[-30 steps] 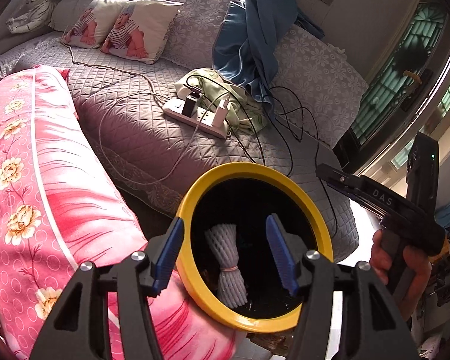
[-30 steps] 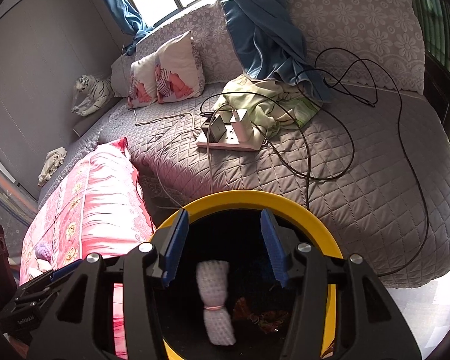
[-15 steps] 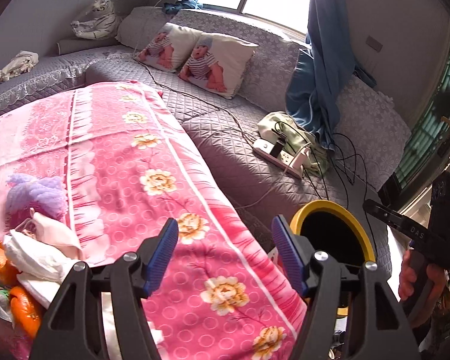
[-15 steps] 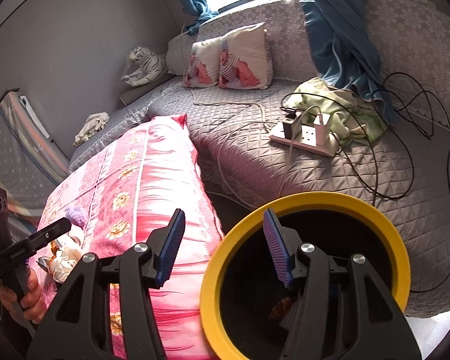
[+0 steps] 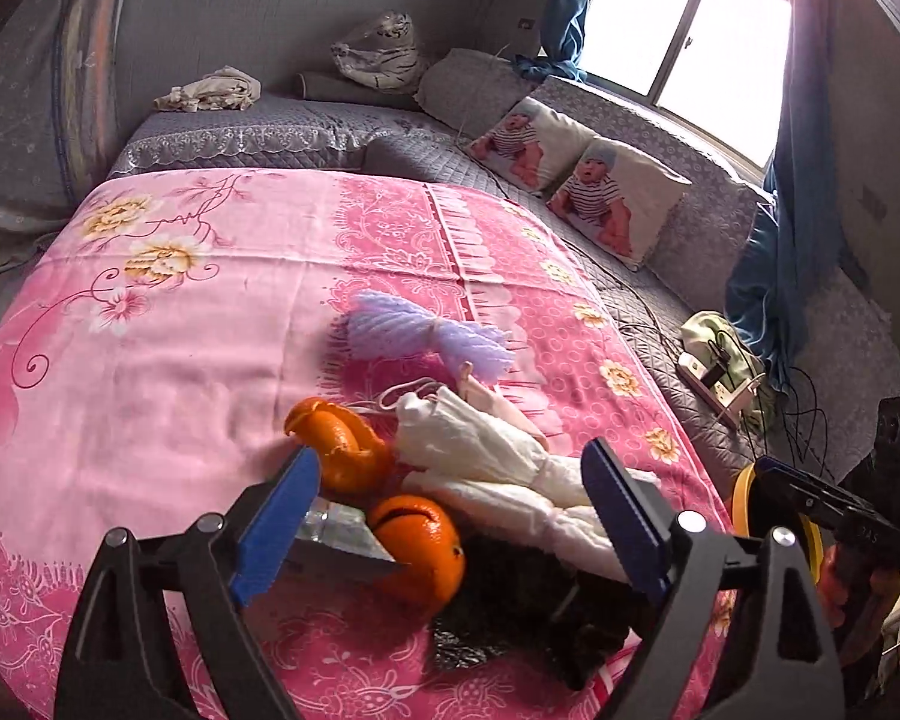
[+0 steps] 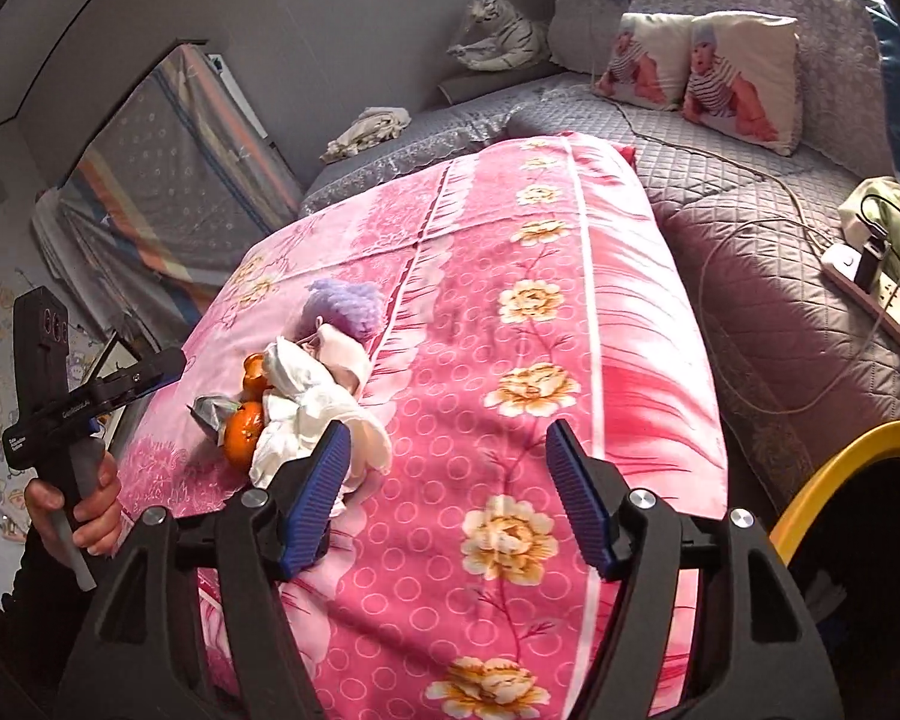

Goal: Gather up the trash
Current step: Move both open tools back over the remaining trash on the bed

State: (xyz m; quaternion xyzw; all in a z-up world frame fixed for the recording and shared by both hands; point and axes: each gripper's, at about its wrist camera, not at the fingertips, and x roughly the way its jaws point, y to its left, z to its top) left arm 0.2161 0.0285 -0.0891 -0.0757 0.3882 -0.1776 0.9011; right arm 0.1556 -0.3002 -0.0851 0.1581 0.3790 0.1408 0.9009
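The trash pile [image 5: 468, 474] of orange peels [image 5: 417, 546], crumpled white tissue [image 5: 492, 468], a purple foam net [image 5: 426, 336] and a black bag lies on the pink floral cloth [image 5: 210, 312] covering the table. The left hand-held gripper [image 5: 450, 522] hangs over it, jaws just opened wide, nothing gripped. The right hand-held gripper [image 6: 450, 492] has also been opening, empty, beside the yellow-rimmed bin [image 6: 840, 462].

Both wrist views overlook the pink cloth [image 5: 210, 330] closely.

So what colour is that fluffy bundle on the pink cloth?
Pale purple fluffy bundle; clearest in the left wrist view.
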